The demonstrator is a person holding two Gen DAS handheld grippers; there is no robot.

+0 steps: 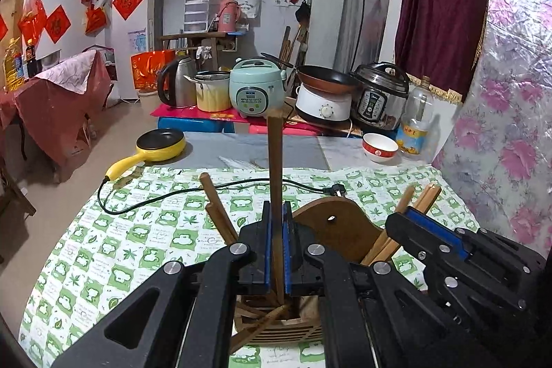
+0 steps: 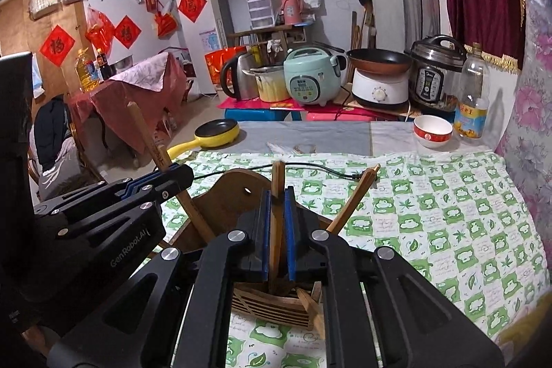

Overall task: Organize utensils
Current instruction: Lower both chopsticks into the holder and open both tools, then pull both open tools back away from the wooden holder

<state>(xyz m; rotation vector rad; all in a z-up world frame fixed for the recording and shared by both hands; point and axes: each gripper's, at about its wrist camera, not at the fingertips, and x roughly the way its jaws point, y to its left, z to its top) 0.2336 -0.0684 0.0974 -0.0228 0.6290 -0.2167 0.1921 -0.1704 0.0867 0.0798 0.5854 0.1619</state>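
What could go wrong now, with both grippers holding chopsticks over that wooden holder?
1. The left gripper and right gripper work close together over one small wooden holder; they could bump.
2. The holder already has leaning chopsticks; a lowered stick could jam against them or tip the holder.
3. The left gripper's chopstick is gripped low, so it might pivot.

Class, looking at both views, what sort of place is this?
Most likely a home kitchen or dining room: a rice cooker, kettle and pressure cooker crowd a low stand behind the cloth-covered table.
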